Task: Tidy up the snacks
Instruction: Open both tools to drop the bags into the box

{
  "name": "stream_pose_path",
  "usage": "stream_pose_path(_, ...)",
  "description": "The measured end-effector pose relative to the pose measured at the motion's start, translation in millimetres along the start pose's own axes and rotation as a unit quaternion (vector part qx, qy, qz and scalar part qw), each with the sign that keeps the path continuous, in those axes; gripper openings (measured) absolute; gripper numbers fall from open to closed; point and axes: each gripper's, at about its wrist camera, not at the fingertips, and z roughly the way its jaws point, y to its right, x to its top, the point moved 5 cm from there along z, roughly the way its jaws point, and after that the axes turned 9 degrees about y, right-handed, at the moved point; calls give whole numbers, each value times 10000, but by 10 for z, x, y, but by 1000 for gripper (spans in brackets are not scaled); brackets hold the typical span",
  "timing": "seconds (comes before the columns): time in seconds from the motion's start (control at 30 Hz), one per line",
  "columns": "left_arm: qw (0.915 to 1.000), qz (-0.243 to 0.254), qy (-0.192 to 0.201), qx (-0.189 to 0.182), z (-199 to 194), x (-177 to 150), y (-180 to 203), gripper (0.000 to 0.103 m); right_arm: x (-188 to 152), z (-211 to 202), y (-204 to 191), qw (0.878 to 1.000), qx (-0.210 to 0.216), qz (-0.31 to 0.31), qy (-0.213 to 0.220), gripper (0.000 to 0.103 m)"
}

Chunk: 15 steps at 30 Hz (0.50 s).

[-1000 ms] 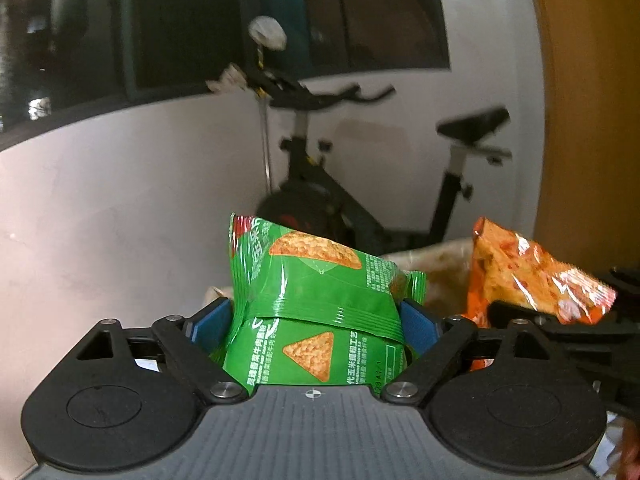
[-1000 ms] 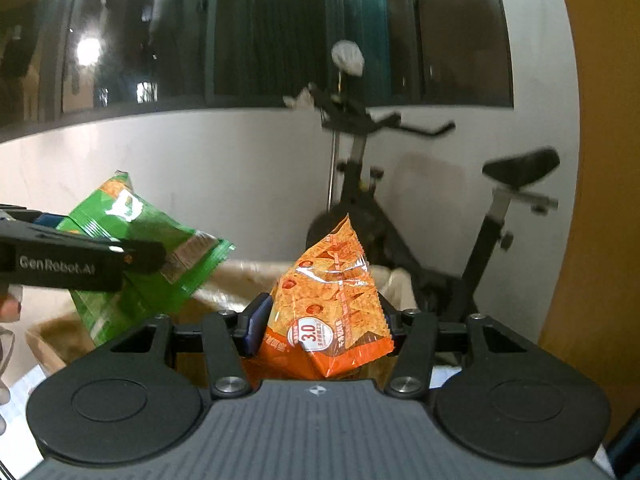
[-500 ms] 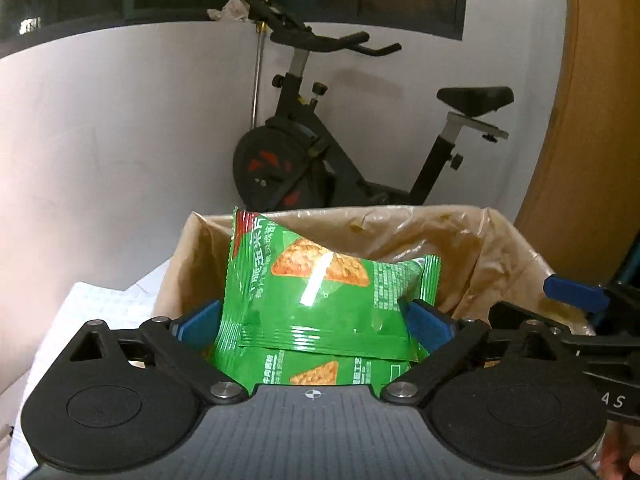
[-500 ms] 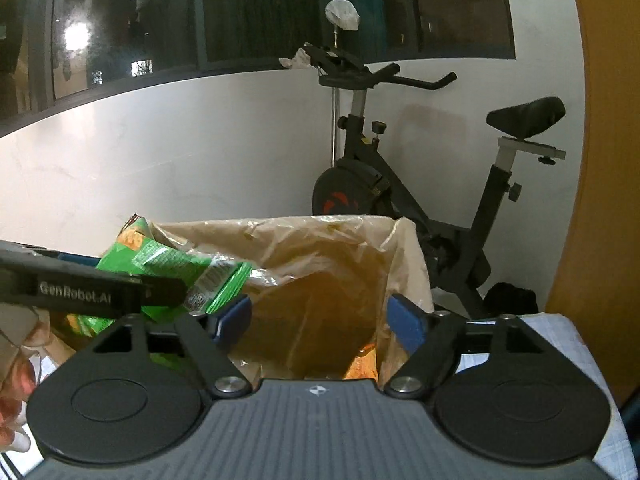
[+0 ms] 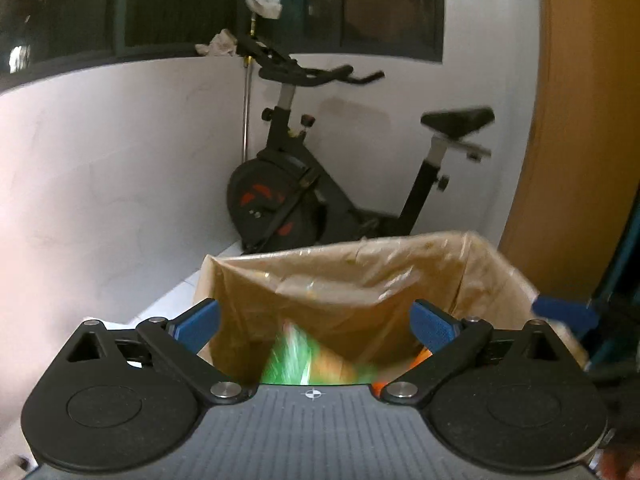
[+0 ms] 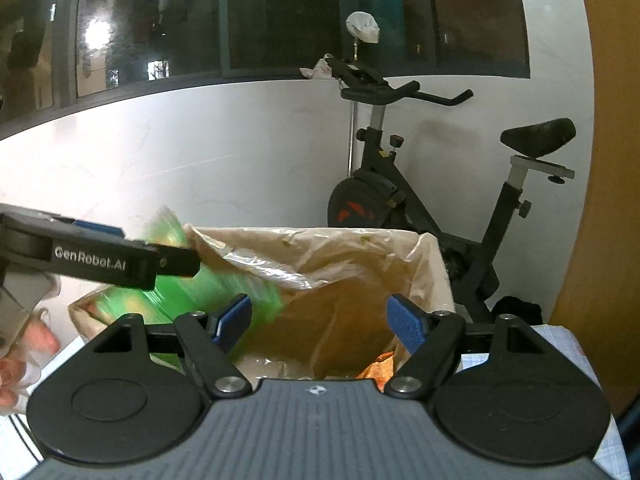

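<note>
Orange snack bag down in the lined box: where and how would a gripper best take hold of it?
Probably from above, on the crinkled top edge of the orange snack bag; the lined box walls it in and only that edge shows.

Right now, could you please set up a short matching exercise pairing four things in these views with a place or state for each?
Things:
1. green snack bag
2. orange snack bag
3. left gripper
4. exercise bike

Places or states:
A. standing by the white wall behind the lined box
B. lying at the bottom of the box
C. jaws wide apart, nothing between the pads
D. blurred, dropping into the box

Pairs: 1-D, 2-B, 3-C, 4-A
</note>
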Motion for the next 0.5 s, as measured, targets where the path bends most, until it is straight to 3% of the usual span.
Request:
stream_pose_path(0.1,9996,-253,96,26,-10,65,-47,102,6,-2,-34,10000,33,-2,1,78)
stream_pose_path(0.27,9984,-174,435,330,-181,109,-70,102,31,-35,-34,10000,52,-20,33,78)
stream_pose_path(0.5,9966,-309,533,545,-570,86,-170,101,12,-234,12,9996,60,259,12,78)
